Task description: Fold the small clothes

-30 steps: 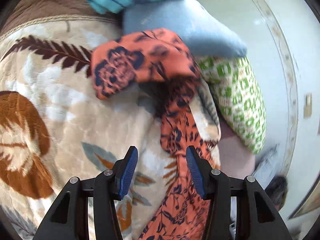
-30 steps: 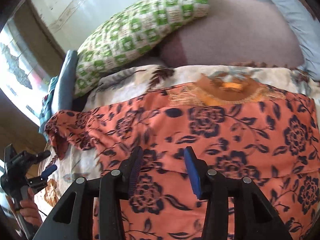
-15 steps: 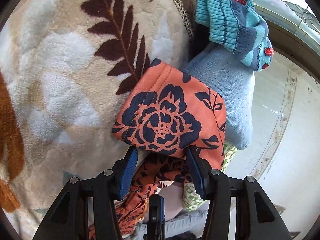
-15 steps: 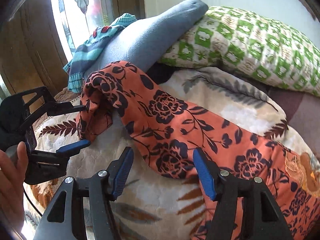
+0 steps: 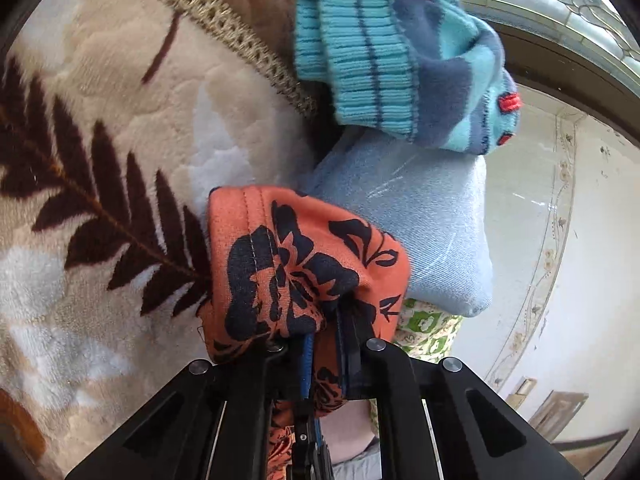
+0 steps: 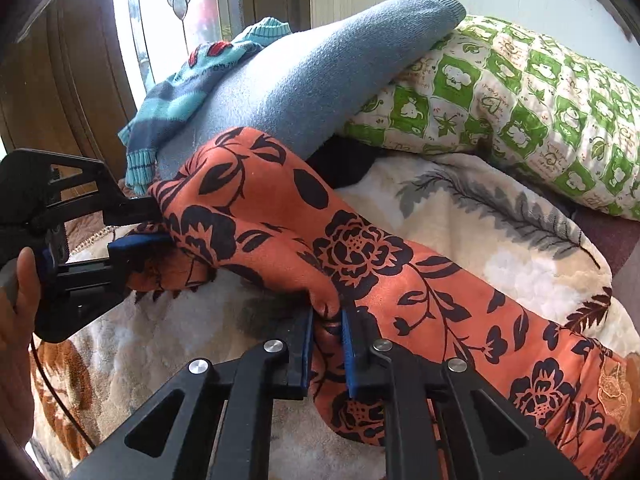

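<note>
Orange flowered garment (image 6: pixel 360 256), lying along the bed's blanket (image 6: pixel 500 248), looks light, limp and stretchy, best taken by hems, as left gripper (image 5: pixel 324 344) and right gripper (image 6: pixel 326 334) each pinch bunched cloth.

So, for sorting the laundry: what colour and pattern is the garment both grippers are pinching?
Orange garment with dark navy flowers, clearest in the right wrist view.

The floral garment (image 6: pixel 360 256) lies across the blanket (image 6: pixel 500 248), running from near right to far left. Behind it a folded cloth (image 6: pixel 304 80) rests against the pillow (image 6: pixel 520 96) at far right. A knit sweater (image 6: pixel 188 92) lies on the cloth's left end.
</note>
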A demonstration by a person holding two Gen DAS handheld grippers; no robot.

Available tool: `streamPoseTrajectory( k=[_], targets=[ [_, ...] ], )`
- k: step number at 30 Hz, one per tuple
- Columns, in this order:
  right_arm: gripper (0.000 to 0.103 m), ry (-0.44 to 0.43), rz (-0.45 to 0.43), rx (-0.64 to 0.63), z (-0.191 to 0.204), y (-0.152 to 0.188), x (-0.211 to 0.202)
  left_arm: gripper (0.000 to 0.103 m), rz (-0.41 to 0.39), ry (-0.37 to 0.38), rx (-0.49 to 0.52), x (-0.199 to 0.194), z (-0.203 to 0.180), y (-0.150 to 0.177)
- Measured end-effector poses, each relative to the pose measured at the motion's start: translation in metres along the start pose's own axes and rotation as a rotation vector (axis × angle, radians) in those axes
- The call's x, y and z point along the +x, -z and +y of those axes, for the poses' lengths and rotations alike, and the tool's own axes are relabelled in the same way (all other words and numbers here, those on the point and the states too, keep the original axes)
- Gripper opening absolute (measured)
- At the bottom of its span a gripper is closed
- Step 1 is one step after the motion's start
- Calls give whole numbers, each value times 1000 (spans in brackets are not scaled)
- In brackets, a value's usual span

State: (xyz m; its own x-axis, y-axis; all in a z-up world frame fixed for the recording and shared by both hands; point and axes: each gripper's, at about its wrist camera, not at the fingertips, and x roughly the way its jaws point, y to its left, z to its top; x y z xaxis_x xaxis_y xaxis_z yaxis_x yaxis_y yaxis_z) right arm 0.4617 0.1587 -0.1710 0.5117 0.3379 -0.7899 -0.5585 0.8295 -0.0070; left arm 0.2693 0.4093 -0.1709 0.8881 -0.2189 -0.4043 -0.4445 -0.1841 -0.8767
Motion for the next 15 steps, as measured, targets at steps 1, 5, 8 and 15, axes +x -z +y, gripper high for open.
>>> streamPoseTrajectory(
  k=[1,5,8,15],
  targets=[
    [11,-8,-12,11,-1,1,-7,6,-6,15,30,-7,-6,2],
    [11,-39,-75,56,-7,3,-40,6,-17,78,164,-30,-36,23],
    [11,-65,-124,113,-18,12,-74,6,-4,95,286,-41,-63,54],
    [11,-121,-187,369,-86,91,-149,6,159,89,558,10,-115,181]
  ],
)
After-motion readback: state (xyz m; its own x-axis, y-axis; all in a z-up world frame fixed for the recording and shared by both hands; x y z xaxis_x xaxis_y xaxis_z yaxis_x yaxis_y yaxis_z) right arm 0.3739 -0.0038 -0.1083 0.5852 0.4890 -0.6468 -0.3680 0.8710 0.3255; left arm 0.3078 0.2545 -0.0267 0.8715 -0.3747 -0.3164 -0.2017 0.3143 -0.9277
